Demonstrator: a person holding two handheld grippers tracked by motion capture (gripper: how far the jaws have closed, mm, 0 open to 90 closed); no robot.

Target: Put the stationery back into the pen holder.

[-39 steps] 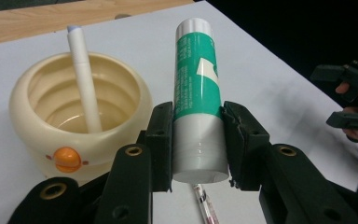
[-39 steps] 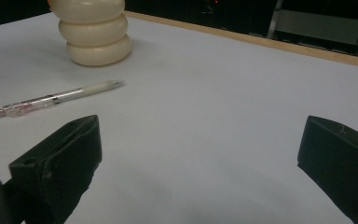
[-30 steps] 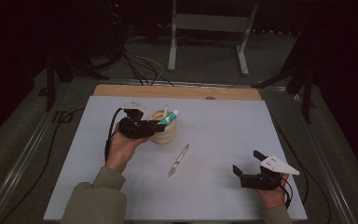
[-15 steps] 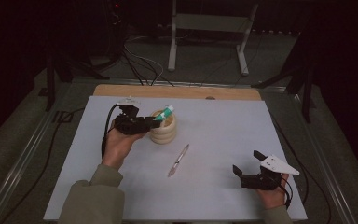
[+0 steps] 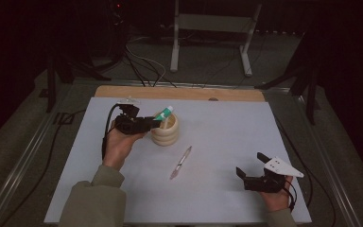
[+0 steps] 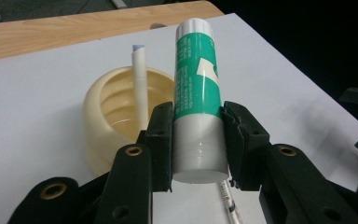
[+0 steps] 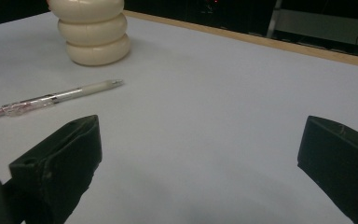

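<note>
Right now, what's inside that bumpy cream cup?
One white stick with a bluish tip stands inside the cream cup. The left gripper holds a green glue stick in front, hiding part of the cup's inside.

The room around me is dark; only my white counter (image 5: 217, 142) catches dim, even light from above. Shadows are soft and faint. The high view is grainy, and my claw views blur slightly at close range.

A white surface (image 5: 227, 142) with a wooden far edge carries 2 things: a cream ribbed holder (image 5: 166, 132) left of centre and a pen (image 5: 181, 162) lying near the middle.
</note>
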